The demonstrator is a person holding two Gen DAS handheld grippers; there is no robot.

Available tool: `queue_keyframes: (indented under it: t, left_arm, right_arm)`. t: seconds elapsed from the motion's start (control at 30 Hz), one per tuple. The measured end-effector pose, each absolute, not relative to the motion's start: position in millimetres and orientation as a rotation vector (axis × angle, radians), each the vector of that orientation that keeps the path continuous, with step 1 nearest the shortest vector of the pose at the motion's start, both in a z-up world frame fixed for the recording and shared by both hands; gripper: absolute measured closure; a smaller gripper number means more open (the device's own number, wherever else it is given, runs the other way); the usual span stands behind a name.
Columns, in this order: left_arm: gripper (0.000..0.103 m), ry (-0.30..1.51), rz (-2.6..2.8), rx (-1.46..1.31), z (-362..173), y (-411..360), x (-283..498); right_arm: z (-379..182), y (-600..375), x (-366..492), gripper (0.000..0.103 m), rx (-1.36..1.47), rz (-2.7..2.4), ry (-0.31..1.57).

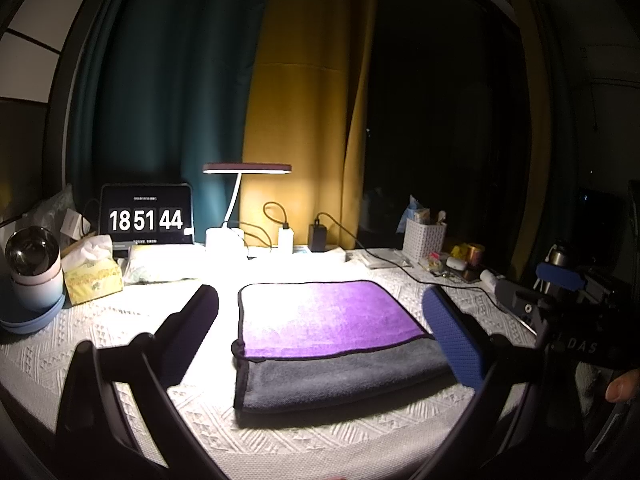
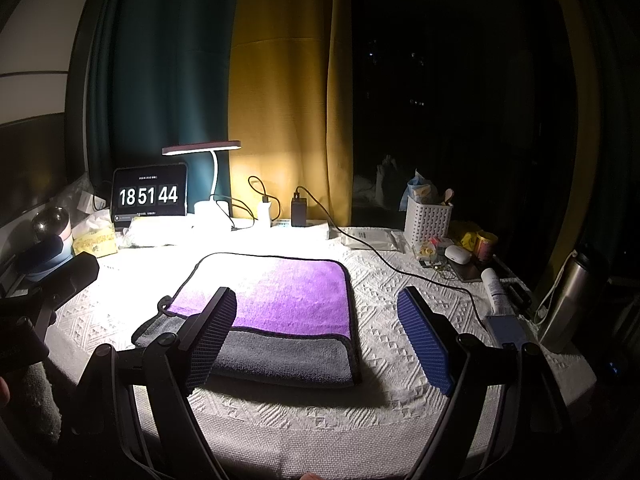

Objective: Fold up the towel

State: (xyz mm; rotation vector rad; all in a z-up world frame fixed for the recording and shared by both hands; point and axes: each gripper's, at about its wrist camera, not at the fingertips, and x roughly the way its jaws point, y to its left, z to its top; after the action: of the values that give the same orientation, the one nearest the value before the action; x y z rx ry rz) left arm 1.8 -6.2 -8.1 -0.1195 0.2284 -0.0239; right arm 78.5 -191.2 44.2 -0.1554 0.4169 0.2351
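Towel: folded purple-and-grey microfibre towel w/ black trim (image 1: 332,336) lies flat mid-table on white textured tablecloth (image 1: 320,436); purple layer on top, grey strip showing along near edge.
L gripper: left black two-finger gripper (image 1: 320,332) fingers spread wide, holding nothing, above cloth either side of towel.
R gripper: right black two-finger gripper (image 2: 320,332) also released, empty; its left finger overlaps towel's near-left corner in view, contact unclear.
Back of table: white desk lamp (image 1: 240,204) lit; tablet clock (image 1: 146,216) reads 18 51 44.
Left side: yellow tissue box (image 1: 92,276).
Right side: white lattice basket (image 2: 427,222).
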Motion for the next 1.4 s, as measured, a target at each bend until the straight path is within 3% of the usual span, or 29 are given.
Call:
queue_keyframes:
  t: [0.63,0.9,0.97,1.1,1.17,1.4]
  left_arm:
    - [0.002,0.354,-0.013,-0.122,-30.2,5.1,50.7]
    - [0.002,0.464,-0.009,-0.132,-55.6,17.4,88.8]
    - [0.013,0.499,-0.002,-0.128,-64.1,20.1,99.2]
    - [0.021,0.585,0.01,-0.158,-83.3,28.3,120.0]
    - [0.032,0.622,0.018,-0.168,-92.5,32.7,127.6]
    - [0.047,0.735,0.031,-0.218,-120.9,46.6,146.5]
  right_arm:
    - [9.6,-205.5,117.9,0.018,-0.151,0.215,0.507]
    - [-13.3,-215.5,150.7,0.03,-0.145,0.228,0.584]
    - [-19.0,-217.0,158.9,0.036,-0.143,0.234,0.604]
    - [-31.8,-220.6,176.0,0.047,-0.143,0.248,0.646]
    - [-38.7,-220.6,183.4,0.054,-0.145,0.257,0.668]
    - [-61.1,-224.0,207.2,0.069,-0.14,0.274,0.741]
